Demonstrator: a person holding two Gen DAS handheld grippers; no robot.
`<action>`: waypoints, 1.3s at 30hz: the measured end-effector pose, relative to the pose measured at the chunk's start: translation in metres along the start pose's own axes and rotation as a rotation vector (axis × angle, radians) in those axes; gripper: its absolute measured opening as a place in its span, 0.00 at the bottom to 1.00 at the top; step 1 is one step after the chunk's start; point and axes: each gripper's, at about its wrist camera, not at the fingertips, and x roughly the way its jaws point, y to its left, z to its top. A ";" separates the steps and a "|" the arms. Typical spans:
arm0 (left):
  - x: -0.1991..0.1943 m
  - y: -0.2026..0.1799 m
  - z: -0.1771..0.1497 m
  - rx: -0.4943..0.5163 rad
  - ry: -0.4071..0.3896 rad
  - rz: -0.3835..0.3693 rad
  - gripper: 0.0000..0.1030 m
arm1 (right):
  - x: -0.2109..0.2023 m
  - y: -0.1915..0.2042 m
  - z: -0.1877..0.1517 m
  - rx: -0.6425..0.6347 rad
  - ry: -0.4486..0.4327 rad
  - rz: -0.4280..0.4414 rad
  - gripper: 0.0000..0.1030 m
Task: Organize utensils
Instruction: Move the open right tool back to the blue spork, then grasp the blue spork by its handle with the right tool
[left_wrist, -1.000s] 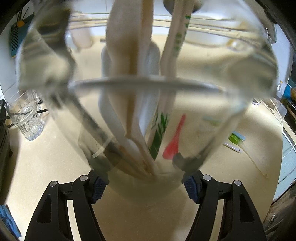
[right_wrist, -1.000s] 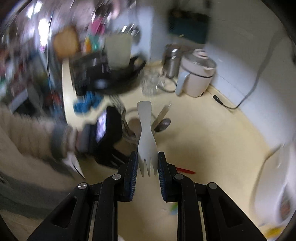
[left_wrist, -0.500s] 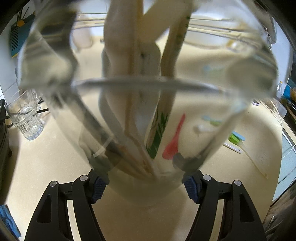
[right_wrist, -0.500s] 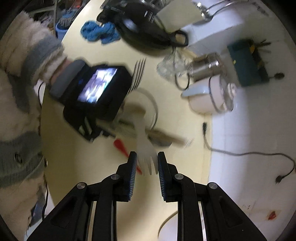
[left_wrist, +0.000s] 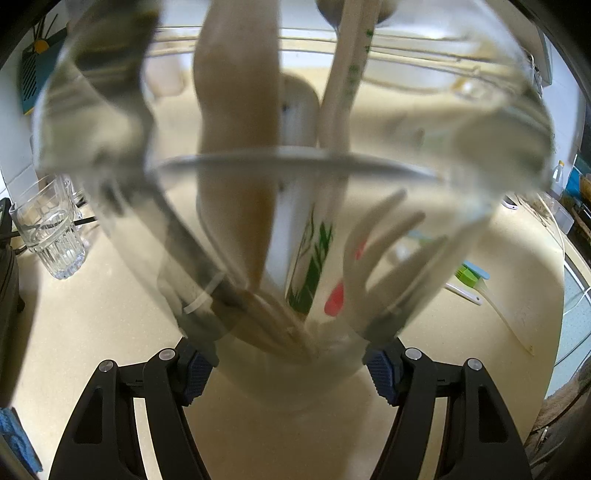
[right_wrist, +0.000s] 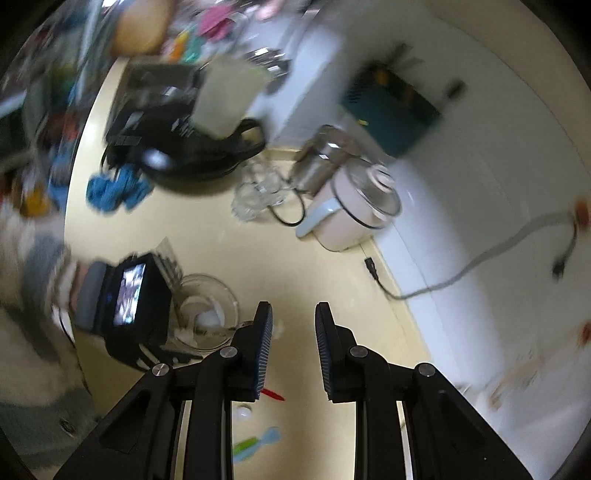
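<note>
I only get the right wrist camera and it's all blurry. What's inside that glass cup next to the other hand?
Observer: The left wrist camera shows a white fork standing in the glass cup, tines up.
Operator: Is the fork all alone in there?
Observer: No. A broad wooden utensil and a paper sleeve with green print lean in the cup too.
Operator: Is somebody holding the cup?
Observer: Yes, the left tongs are shut on its base, one pad on each side.
</note>
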 end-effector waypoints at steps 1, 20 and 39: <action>0.000 0.000 0.000 0.000 0.000 0.000 0.71 | -0.003 -0.011 -0.006 0.066 -0.012 0.012 0.22; -0.002 -0.007 -0.001 0.007 0.010 0.003 0.71 | 0.087 -0.051 -0.241 0.896 0.367 0.089 0.30; -0.007 -0.018 -0.008 0.012 0.021 0.002 0.71 | 0.128 -0.010 -0.264 0.874 0.428 0.131 0.19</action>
